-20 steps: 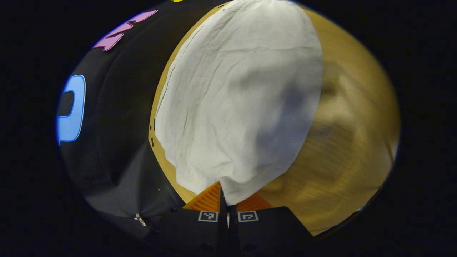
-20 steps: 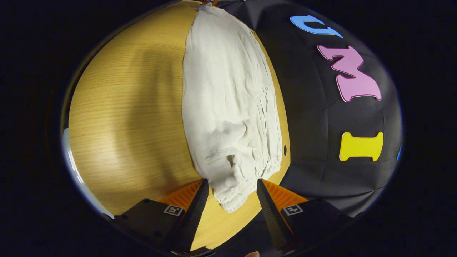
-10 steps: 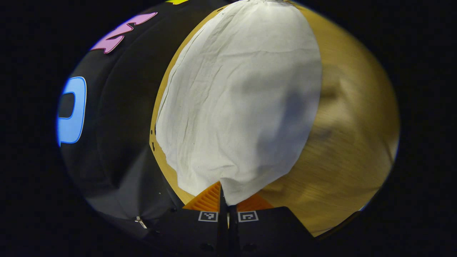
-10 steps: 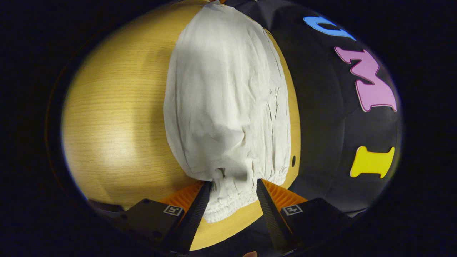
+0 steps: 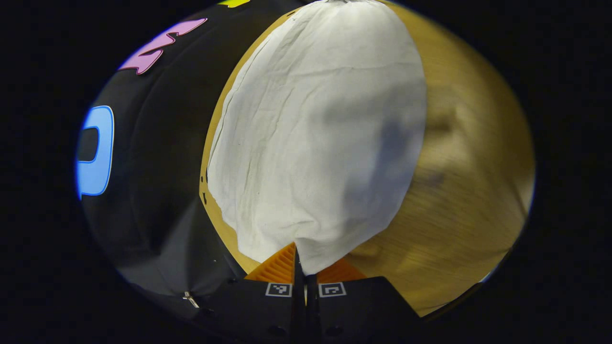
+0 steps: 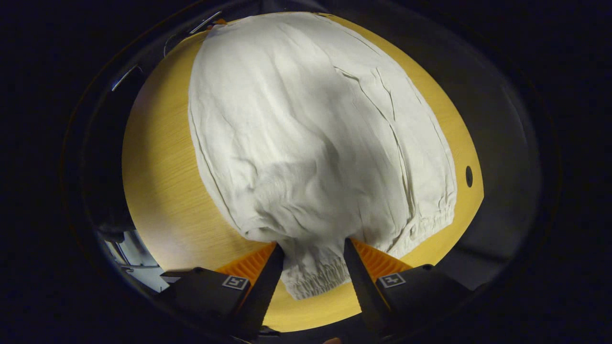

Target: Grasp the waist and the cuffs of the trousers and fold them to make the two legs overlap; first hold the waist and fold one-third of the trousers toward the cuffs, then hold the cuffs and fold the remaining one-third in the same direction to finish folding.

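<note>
White trousers (image 5: 315, 143) spread over wooden worktop (image 5: 468, 200), filling frame centre. Left tool (image 5: 301, 267) pinched tight on cuff edge, bottom centre. Right tool (image 6: 313, 267) wide apart, gathered waistband (image 6: 315, 277) sitting between fingers, not clamped.

I counted one pair of off-white, crinkled cloth trousers (image 5: 315, 143) (image 6: 306, 143), lying on one yellow wood-grain tabletop (image 5: 468, 191) (image 6: 162, 191). I had two tools in play: the left tool (image 5: 301, 267) and the right tool (image 6: 311, 267). One small dark hole (image 6: 469, 176) marked the tabletop near its edge.
</note>
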`<state>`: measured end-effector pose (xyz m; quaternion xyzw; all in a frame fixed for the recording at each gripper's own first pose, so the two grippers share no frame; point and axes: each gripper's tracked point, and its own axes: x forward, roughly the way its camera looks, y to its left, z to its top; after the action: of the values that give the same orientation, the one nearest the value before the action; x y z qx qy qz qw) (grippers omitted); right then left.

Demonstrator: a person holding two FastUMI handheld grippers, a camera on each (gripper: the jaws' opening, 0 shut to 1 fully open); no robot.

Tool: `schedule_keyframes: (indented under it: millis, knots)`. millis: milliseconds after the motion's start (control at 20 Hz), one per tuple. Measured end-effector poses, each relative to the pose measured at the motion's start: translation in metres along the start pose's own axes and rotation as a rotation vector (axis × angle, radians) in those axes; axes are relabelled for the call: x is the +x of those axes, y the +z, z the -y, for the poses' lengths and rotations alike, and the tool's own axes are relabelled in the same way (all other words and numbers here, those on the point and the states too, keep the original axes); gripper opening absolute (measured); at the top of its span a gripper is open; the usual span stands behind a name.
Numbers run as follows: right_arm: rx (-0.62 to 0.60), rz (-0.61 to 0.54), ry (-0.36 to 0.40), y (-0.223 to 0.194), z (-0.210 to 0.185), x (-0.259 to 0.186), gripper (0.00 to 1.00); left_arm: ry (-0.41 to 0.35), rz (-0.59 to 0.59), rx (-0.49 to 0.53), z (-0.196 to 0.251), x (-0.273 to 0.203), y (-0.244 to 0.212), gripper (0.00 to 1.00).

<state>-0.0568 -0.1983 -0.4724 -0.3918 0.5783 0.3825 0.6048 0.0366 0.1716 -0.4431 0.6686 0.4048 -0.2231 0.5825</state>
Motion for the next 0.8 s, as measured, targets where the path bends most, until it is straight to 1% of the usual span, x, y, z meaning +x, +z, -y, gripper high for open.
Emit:
schedule_keyframes:
  millis: [50,100,150,200,300,350,400,450,600,700,800]
  knots:
    - [-0.006,-0.004,0.016,0.001,-0.002,0.002,0.76,0.0,0.001,0.0,0.0,0.0,0.0,0.05]
    - [-0.011,-0.019,0.029,0.002,-0.005,0.001,0.73,0.0,0.002,-0.002,0.001,0.0,0.001,0.06]
    - [-0.016,-0.037,0.032,0.0,-0.006,0.0,0.47,0.0,0.004,-0.004,0.0,0.0,0.0,0.06]
    - [-0.029,-0.051,0.02,0.001,-0.007,0.001,0.61,0.001,0.007,-0.009,-0.001,0.001,-0.001,0.06]
    - [-0.072,-0.056,-0.059,-0.001,-0.004,0.002,0.09,-0.001,0.009,-0.01,-0.001,0.002,-0.002,0.06]
    - [-0.089,-0.051,-0.092,-0.003,-0.006,0.002,0.09,-0.008,0.003,-0.01,-0.001,0.002,-0.002,0.06]
    - [-0.104,-0.035,-0.122,-0.001,-0.007,0.0,0.06,-0.016,-0.011,-0.009,0.0,0.001,-0.004,0.06]
    - [-0.105,-0.028,-0.14,-0.004,-0.008,-0.001,0.06,-0.024,-0.027,-0.012,0.001,0.0,-0.007,0.06]
    - [-0.084,-0.013,-0.13,-0.006,-0.011,-0.002,0.06,-0.062,-0.042,-0.085,0.003,-0.001,-0.016,0.06]
    - [-0.076,-0.004,-0.114,-0.004,-0.012,-0.002,0.06,-0.061,-0.053,-0.124,-0.001,-0.002,-0.025,0.05]
    - [-0.089,-0.005,-0.086,-0.002,-0.013,-0.002,0.06,-0.075,-0.043,-0.152,0.002,-0.002,-0.024,0.05]
